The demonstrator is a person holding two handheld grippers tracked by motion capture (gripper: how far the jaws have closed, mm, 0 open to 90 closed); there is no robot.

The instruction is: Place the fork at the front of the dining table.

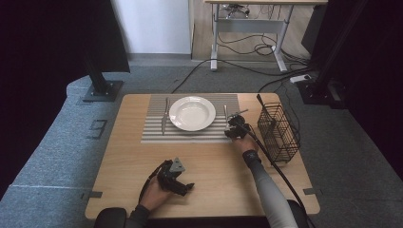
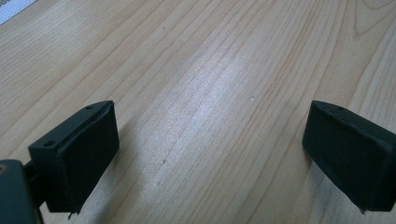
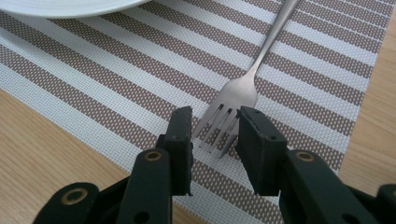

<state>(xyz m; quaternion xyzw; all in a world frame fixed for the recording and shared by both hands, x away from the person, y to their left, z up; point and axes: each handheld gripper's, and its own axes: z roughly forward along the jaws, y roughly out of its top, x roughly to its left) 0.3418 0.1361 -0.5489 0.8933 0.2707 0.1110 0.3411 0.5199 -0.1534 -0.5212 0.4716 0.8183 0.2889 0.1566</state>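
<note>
A silver fork [image 3: 261, 51] lies on the striped placemat [image 3: 116, 88], to the right of the white plate [image 1: 192, 113], with its handle pointing away. My right gripper [image 3: 215, 135] has its jaws drawn in close on either side of the fork's tines, holding them at mat level. From above, the right gripper [image 1: 231, 128] sits at the mat's near right corner, just below the fork [image 1: 225, 112]. Low over bare wood near the table's front edge, my left gripper [image 2: 210, 149] stands wide open with nothing in it, also visible from above as the left gripper [image 1: 188, 186].
A knife [image 1: 164, 116] lies on the placemat [image 1: 190, 135] left of the plate. A black wire basket [image 1: 278, 133] stands at the table's right edge, close to the right hand. The right gripper's cable trails toward the near right corner.
</note>
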